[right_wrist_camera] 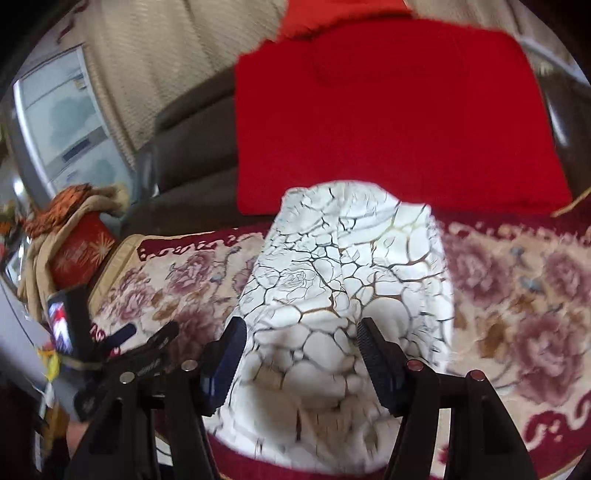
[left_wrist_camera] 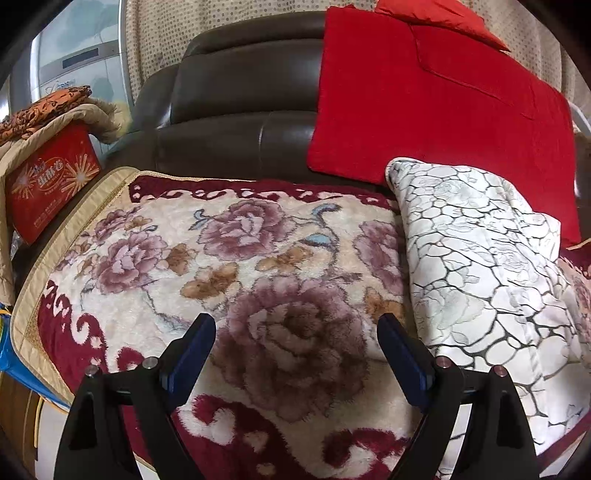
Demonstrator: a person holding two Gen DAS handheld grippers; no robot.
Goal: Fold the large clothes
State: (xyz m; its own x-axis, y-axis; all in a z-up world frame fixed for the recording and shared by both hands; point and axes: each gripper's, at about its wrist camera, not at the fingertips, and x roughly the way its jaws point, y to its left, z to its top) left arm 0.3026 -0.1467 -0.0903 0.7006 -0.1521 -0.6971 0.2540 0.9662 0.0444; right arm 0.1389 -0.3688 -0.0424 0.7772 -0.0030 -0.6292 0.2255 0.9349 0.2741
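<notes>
Seat: dark leather sofa (left_wrist_camera: 236, 107), floral plush cover (left_wrist_camera: 229, 258)
Behind: dotted beige curtain (left_wrist_camera: 221, 18)
Left: pale appliance (left_wrist_camera: 70, 62), red box (left_wrist_camera: 51, 181)

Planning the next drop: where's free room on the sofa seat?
Free: floral blanket between the red box and the white garment, under the open left gripper. Also blanket on the garment's other side. Crowded: the back, with the red cushion.

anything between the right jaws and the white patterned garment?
Nothing visible. The white patterned garment lies on the floral blanket directly ahead of the right gripper, whose jaws are open with only cloth beyond them.
</notes>
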